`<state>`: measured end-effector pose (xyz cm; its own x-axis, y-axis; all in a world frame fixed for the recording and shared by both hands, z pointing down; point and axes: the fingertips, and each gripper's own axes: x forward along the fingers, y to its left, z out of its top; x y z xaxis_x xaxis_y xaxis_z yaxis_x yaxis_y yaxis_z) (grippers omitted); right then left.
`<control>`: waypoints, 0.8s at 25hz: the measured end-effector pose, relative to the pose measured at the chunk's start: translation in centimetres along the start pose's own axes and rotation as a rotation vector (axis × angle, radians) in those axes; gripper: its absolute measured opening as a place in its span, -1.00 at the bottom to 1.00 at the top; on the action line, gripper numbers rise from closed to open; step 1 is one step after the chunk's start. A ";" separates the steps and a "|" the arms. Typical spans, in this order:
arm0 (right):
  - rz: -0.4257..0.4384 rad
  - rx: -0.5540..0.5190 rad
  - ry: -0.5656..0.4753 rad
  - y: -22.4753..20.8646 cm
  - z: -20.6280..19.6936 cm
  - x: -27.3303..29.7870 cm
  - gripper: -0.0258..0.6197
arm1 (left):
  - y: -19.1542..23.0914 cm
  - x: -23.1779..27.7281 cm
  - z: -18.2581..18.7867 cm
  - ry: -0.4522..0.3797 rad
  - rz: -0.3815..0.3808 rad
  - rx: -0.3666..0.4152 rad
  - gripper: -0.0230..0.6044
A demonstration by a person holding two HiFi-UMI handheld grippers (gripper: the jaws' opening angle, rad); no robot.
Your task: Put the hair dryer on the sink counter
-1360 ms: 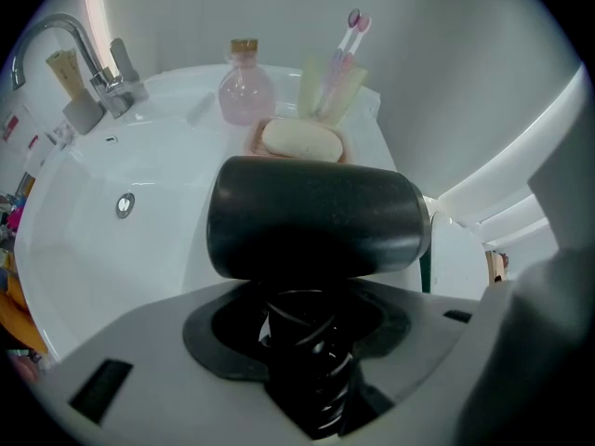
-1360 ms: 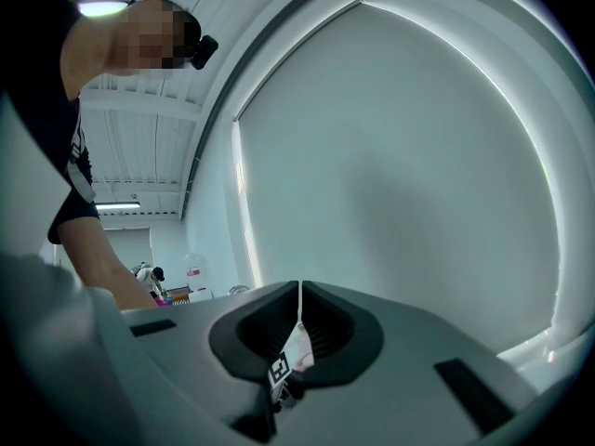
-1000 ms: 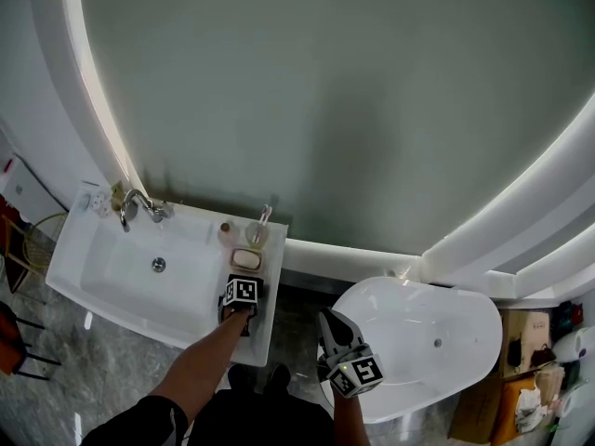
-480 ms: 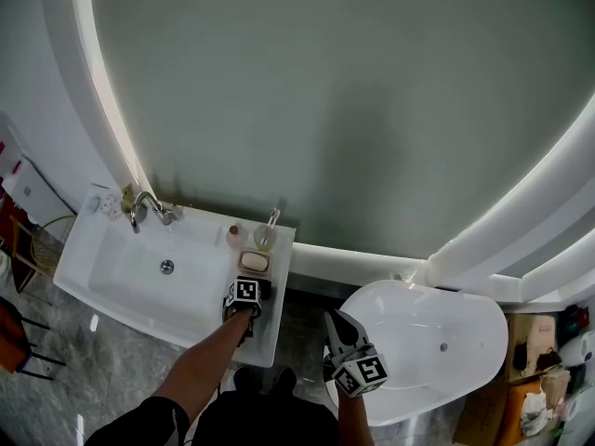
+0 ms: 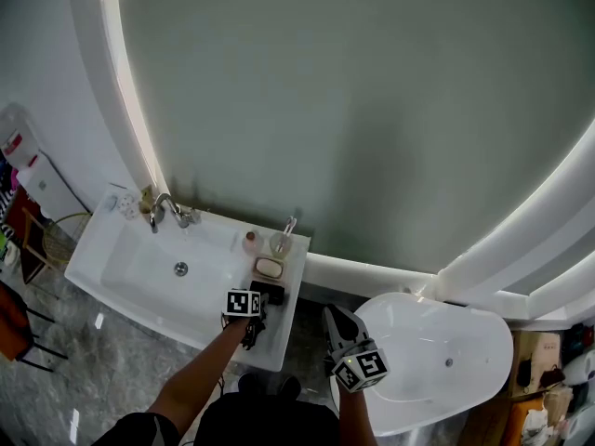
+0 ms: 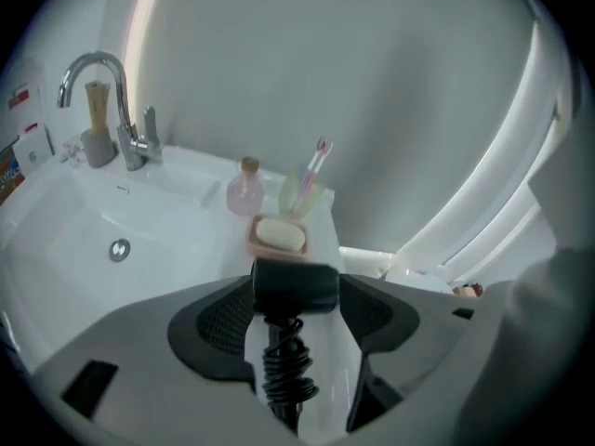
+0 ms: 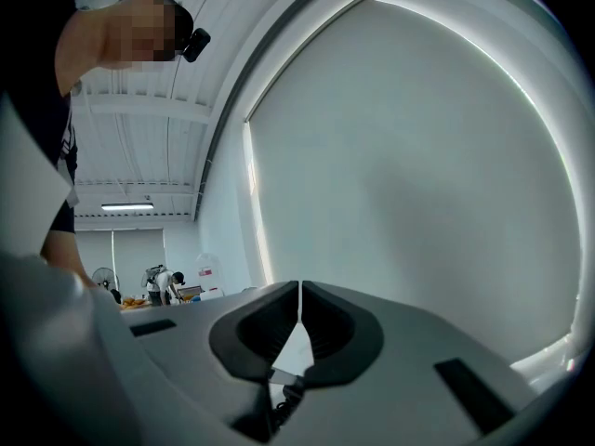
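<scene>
The black hair dryer (image 5: 271,294) lies on the right side of the white sink counter (image 5: 277,340), its coiled cord (image 6: 286,372) trailing toward me. My left gripper (image 6: 296,297) hovers just above and behind it. Its jaws have just been opening. The dryer shows between them, but the pads (image 6: 216,321) stand apart from it. My right gripper (image 5: 335,316) is shut with nothing in it, held level over the floor between the counter and the bathtub (image 5: 437,365). In its own view the right gripper (image 7: 299,292) faces the grey wall.
Behind the dryer sit a soap dish (image 5: 270,268), a pink bottle (image 5: 251,242) and a cup with a toothbrush (image 5: 283,241). The basin (image 5: 153,269) with its chrome faucet (image 5: 167,210) lies left. People stand far off in the right gripper view.
My left gripper has opened and lifted off the hair dryer, which stays on the counter. The right gripper has hardly moved.
</scene>
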<state>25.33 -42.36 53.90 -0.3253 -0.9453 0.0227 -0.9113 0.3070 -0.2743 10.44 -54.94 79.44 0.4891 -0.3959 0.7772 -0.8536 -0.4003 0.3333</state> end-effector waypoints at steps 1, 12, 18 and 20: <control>0.011 -0.008 0.001 0.4 0.1 0.3 -0.82 | -0.6 -1.5 1.5 -0.075 -0.035 0.009 0.00; 0.077 -0.111 0.014 3.6 0.0 2.7 -0.82 | -6.0 -18.2 7.3 -0.743 -0.207 0.318 0.00; 0.101 -0.140 0.020 4.6 -0.7 3.2 -0.82 | -4.3 -22.2 6.7 -0.861 -0.103 0.319 -0.69; 0.112 -0.149 0.020 4.8 -0.7 3.3 -0.82 | -4.2 -22.8 6.6 -0.869 -0.092 0.314 -0.79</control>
<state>19.72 -43.90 53.31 -0.4306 -0.9023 0.0198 -0.8958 0.4246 -0.1310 4.09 -49.64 56.81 0.6233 -0.7810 0.0400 -0.7792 -0.6160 0.1158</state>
